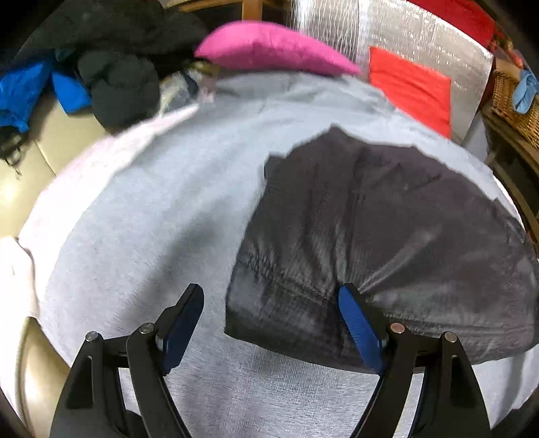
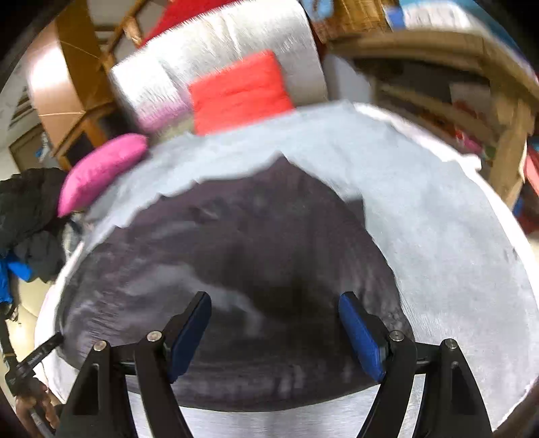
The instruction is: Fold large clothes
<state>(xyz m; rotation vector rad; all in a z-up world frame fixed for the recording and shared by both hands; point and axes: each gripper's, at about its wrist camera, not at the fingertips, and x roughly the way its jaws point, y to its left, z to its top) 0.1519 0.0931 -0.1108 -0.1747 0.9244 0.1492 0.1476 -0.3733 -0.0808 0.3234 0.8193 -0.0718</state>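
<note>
A dark grey quilted garment [image 1: 387,236] lies folded on a light grey cloth-covered surface [image 1: 151,209]. My left gripper [image 1: 271,323] is open at the garment's near left edge; its right finger [image 1: 360,326] touches the fabric, its left finger [image 1: 182,326] is over bare cloth. In the right wrist view the same garment [image 2: 235,242] fills the middle. My right gripper [image 2: 274,330] is open just above its near part, holding nothing. The other gripper's handle [image 2: 37,357] shows at the lower left.
A pink cushion [image 1: 269,47] and a red cushion [image 1: 411,87] lie at the far side against a silver padded back [image 1: 421,30]. Black and blue clothes [image 1: 101,77] are piled at the left. A wicker basket [image 1: 515,104] and wooden shelves [image 2: 471,111] stand at the right.
</note>
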